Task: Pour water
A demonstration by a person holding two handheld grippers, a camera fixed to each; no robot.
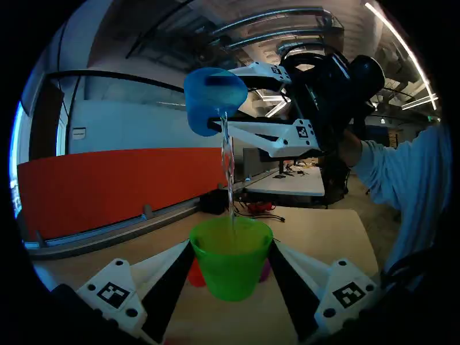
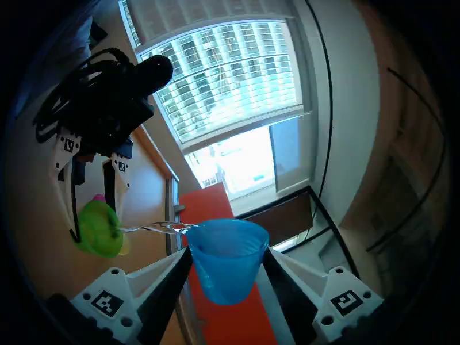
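My left gripper (image 1: 230, 270) is shut on a green cup (image 1: 231, 261) held upright above the wooden table (image 1: 322, 230). High over it, my right gripper (image 1: 227, 103) grips a blue cup (image 1: 211, 98) tipped on its side. A thin stream of water (image 1: 229, 169) falls from its lip into the green cup. In the right gripper view my right gripper (image 2: 227, 267) is shut on the blue cup (image 2: 227, 261), and the water stream (image 2: 158, 227) runs across to the green cup (image 2: 99, 229) held by my left gripper (image 2: 92, 198).
A red and a purple cup peek out behind the green cup (image 1: 196, 275). An orange wall panel (image 1: 115, 184) borders the table's far edge. A sleeved arm (image 1: 408, 178) is at the right. Desks with clutter (image 1: 287, 178) stand beyond. A bright window with blinds (image 2: 230, 98) is ahead.
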